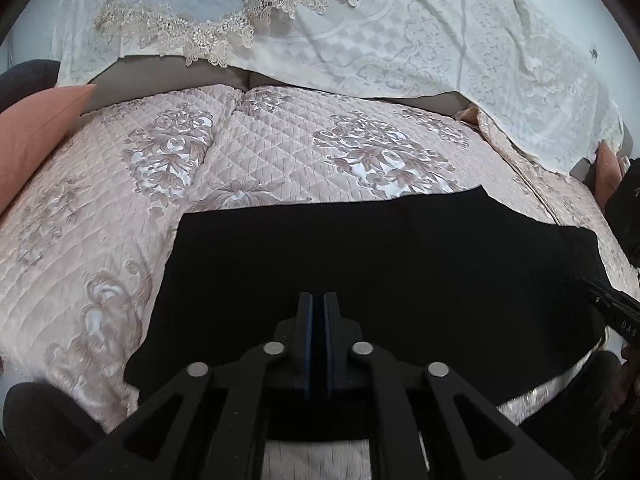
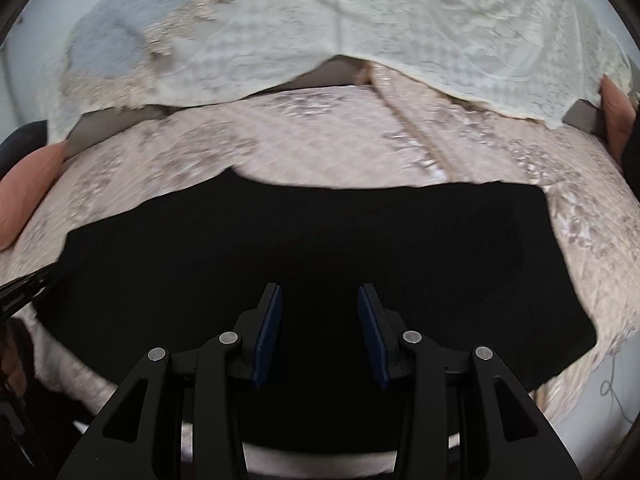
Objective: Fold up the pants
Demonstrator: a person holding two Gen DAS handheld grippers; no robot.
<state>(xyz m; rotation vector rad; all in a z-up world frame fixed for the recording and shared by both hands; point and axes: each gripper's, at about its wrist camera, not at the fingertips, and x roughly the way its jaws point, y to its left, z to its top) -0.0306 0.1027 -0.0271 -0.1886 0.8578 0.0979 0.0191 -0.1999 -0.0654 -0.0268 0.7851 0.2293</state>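
I see the black pants [image 1: 380, 264] lying flat on the quilted pink bedspread [image 1: 256, 140], folded into a broad dark slab whose far edge runs roughly straight across the bed. They fill the near middle of both views, and the fabric is so dark that I cannot make out seams or layers.

My left gripper [image 1: 319, 300] hangs over the near part of the pants. Its jaws are almost closed, only a thin slit showing between the blue pads, and I see no cloth caught in that slit. My right gripper [image 2: 320, 294] is also above the pants, its jaws parted with a clear gap and nothing between them. The right wrist view is smeared with motion blur, so fine detail there is lost.

In the left wrist view the right gripper's black body pokes in at the right edge, just beside the right side of the pants.

Farther away, a white lace-patterned cover [image 1: 440, 48] drapes over the back of the bed, with a lace-trimmed cloth [image 1: 224, 28] on top of it. An orange-pink cushion [image 1: 36, 128] sits at the left.
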